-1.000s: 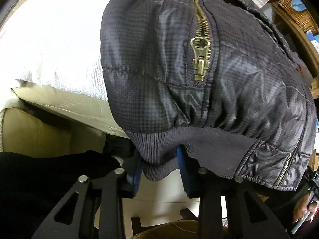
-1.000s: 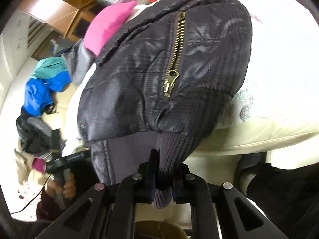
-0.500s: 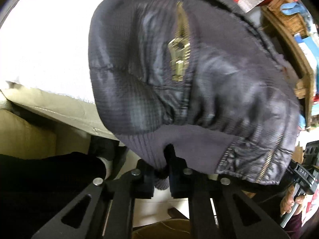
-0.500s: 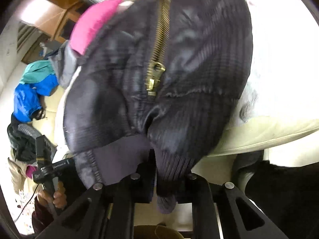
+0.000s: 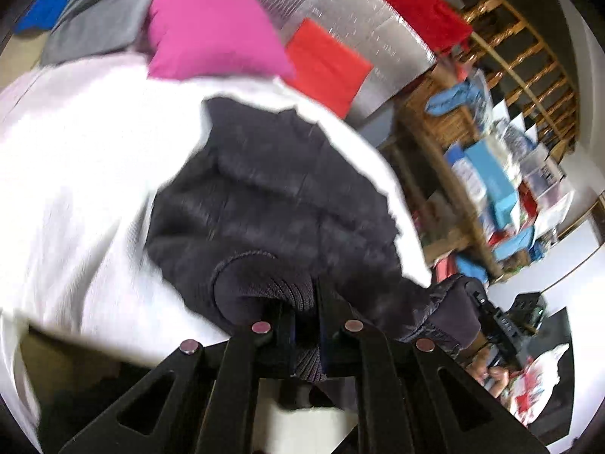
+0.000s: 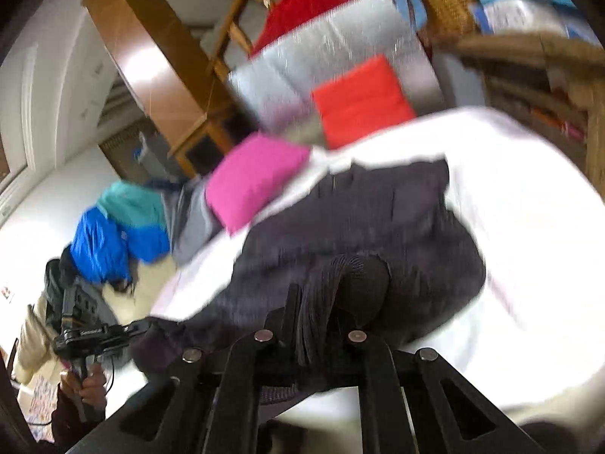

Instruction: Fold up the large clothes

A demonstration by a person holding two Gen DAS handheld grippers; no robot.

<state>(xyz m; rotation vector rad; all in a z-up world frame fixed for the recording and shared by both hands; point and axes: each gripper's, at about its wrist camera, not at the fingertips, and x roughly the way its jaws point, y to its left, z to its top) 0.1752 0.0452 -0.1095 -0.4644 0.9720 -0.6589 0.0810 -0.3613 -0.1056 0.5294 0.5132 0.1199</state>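
A dark quilted jacket [image 5: 280,189] lies on a white bed cover [image 5: 83,159]; both views are blurred. My left gripper [image 5: 302,302] is shut on the jacket's ribbed hem, which bunches between the jaws. In the right wrist view the jacket [image 6: 370,219] lies on the same white cover [image 6: 529,234]. My right gripper [image 6: 321,310] is shut on the ribbed hem at the jacket's other corner. Both hem corners are lifted above the jacket's body. The zipper is hidden.
A pink cushion [image 5: 211,34] and a red cushion [image 5: 325,68] lie at the far end of the bed. A blue and teal jacket [image 6: 121,234] and grey clothes lie beside it. Wooden shelves [image 5: 472,174] with boxes stand to the right.
Both grippers have risen and swung the hem up and forward over the jacket. The zipper front no longer shows. The left gripper closed on the hem between one second ago and half a second ago.
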